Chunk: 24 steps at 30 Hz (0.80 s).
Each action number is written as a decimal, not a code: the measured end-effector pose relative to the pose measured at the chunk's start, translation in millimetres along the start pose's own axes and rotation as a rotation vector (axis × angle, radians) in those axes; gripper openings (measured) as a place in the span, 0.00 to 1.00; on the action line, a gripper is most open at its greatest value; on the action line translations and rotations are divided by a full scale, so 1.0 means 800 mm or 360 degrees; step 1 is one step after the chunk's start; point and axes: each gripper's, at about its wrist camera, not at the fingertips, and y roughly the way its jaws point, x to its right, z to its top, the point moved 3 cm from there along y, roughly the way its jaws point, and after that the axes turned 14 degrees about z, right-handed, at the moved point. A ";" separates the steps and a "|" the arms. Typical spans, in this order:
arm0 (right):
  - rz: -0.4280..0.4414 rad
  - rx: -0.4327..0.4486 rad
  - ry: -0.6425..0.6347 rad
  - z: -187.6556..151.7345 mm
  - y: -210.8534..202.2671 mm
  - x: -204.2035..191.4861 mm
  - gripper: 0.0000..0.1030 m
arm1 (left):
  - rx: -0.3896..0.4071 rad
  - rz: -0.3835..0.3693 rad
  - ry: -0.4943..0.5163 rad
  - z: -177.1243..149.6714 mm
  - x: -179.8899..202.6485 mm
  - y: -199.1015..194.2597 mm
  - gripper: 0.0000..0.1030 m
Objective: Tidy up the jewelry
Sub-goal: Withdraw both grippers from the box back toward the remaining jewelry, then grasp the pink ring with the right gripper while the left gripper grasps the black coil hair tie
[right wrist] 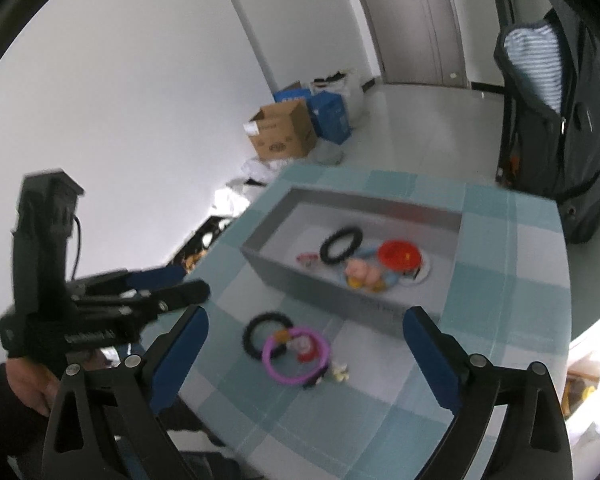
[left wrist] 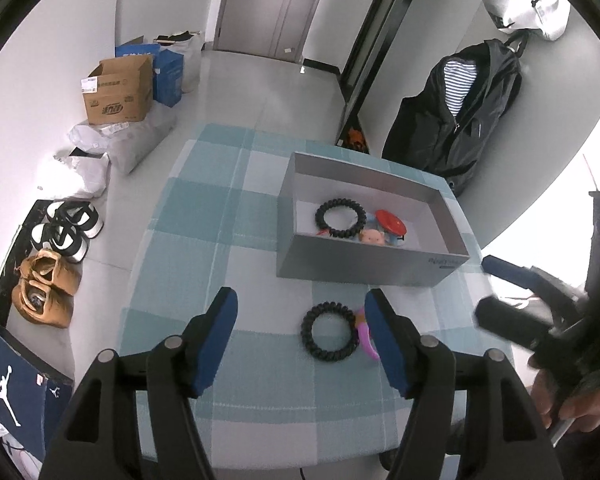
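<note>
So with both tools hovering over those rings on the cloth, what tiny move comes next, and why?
Probably lower the left tool a little and close on the black ring. That ring lies on the checked cloth between its open fingers, outside the grey box, where a matching black ring already lies. The right tool is open too.

My left gripper [left wrist: 302, 336] hangs with fingers [left wrist: 220, 334] apart over a black bracelet [left wrist: 329, 331] on the table [left wrist: 220, 220], just before the grey box [left wrist: 364, 268].
</note>
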 end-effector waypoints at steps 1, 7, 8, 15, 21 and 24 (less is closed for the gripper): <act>0.0002 -0.0018 0.0027 -0.008 0.004 0.002 0.96 | -0.0008 -0.0014 0.0001 -0.002 -0.001 0.000 0.60; 0.0042 -0.0110 0.0067 -0.038 0.025 0.002 0.96 | -0.0077 0.0038 -0.0014 -0.021 -0.014 0.014 0.61; 0.0038 -0.0131 0.0041 -0.039 0.029 0.000 0.96 | -0.0098 0.0054 -0.0063 -0.022 -0.021 0.017 0.61; 0.0023 -0.0205 -0.0014 -0.038 0.060 -0.009 0.95 | -0.0132 -0.0014 -0.0167 -0.022 -0.036 0.022 0.75; -0.0007 -0.0264 0.0012 -0.035 0.086 -0.001 0.95 | -0.0165 -0.0041 -0.0141 -0.026 -0.034 0.033 0.77; -0.0016 -0.0274 0.0021 -0.034 0.092 0.002 0.94 | -0.0180 -0.0059 -0.0125 -0.026 -0.034 0.036 0.78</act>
